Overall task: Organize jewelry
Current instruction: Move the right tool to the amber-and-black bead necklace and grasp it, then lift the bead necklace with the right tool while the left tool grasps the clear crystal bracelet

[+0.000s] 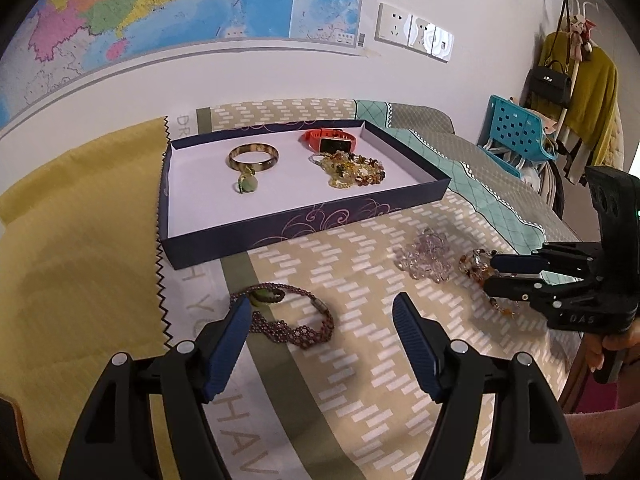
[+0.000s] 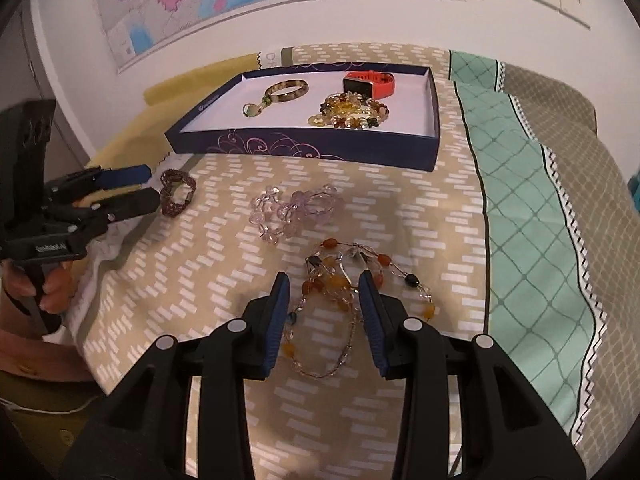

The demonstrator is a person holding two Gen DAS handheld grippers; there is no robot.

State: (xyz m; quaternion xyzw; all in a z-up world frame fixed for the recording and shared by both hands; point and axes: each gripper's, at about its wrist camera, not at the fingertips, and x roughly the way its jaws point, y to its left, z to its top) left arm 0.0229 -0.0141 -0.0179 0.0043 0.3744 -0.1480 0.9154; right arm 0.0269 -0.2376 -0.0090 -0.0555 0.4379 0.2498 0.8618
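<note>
A dark blue tray (image 1: 304,222) (image 2: 304,148) holds a bangle (image 1: 253,157), a green pendant (image 1: 247,184), an orange watch (image 1: 330,140) and an amber bead strand (image 1: 352,170). On the cloth lie a dark red beaded bracelet (image 1: 288,320) (image 2: 176,194), a clear pink crystal bracelet (image 1: 424,258) (image 2: 288,212) and an orange-and-clear bead necklace (image 1: 476,268) (image 2: 340,284). My left gripper (image 1: 322,312) (image 2: 152,188) is open, its tips just short of the dark red bracelet. My right gripper (image 2: 324,284) (image 1: 490,272) is open, its fingers on either side of the necklace.
A patterned beige cloth (image 2: 200,280) covers the surface, with yellow cloth (image 1: 72,260) at left and teal and grey fabric (image 2: 532,220) at right. A map and sockets are on the wall. A blue basket (image 1: 516,136) and hanging clothes stand far right.
</note>
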